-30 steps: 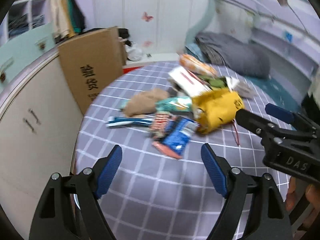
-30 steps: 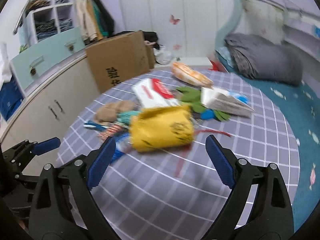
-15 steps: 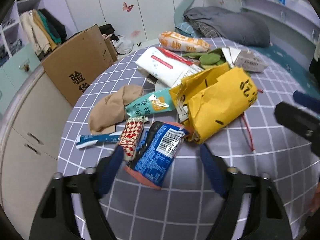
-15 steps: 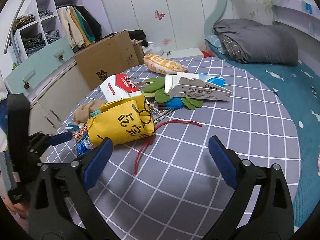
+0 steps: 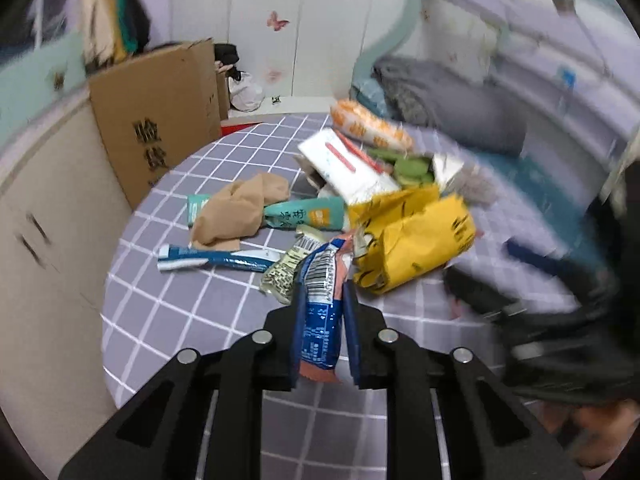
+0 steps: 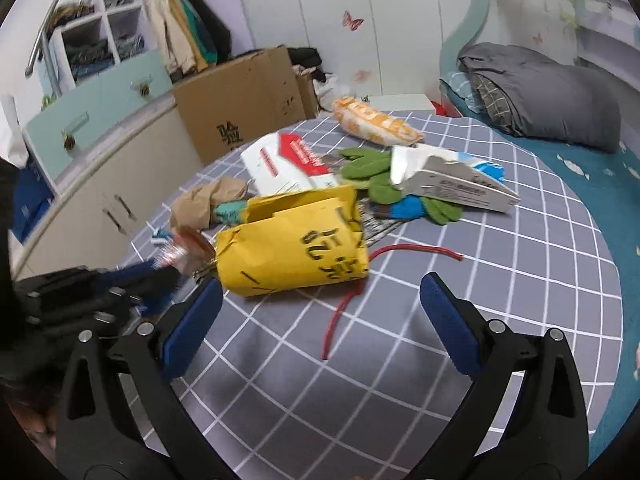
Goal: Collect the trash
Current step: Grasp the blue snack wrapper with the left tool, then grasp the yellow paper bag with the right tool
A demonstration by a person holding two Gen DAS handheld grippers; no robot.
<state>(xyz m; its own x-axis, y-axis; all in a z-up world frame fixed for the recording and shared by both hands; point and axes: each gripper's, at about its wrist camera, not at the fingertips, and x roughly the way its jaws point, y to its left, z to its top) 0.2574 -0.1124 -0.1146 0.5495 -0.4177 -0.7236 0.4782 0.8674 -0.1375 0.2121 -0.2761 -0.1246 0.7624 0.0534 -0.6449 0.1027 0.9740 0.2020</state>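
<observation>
Left tongs (image 5: 323,334) just closed, blue pads clamped on either side of a blue crinkly snack wrapper with a barcode and an orange-pink end (image 5: 320,316). Wrapper upright between the pads, top edge just beside a yellow crumpled paper bag with black lettering (image 6: 294,246). Right tongs (image 6: 320,308) spread wide and gripping nothing, poised over the grey checked cloth surface (image 6: 500,280), left pad just beside the yellow bag's near corner, a thin red cord (image 6: 344,308) lying between the pads. Further back in the litter: a tan crumpled cloth (image 5: 240,210), a teal foil sachet (image 5: 306,216), a blue and white flat stick packet (image 5: 216,259), a white pack with red stripe (image 5: 344,168), an orange patterned snack bag (image 6: 374,121). Brown cardboard box (image 6: 236,104) standing beyond the far edge.
</observation>
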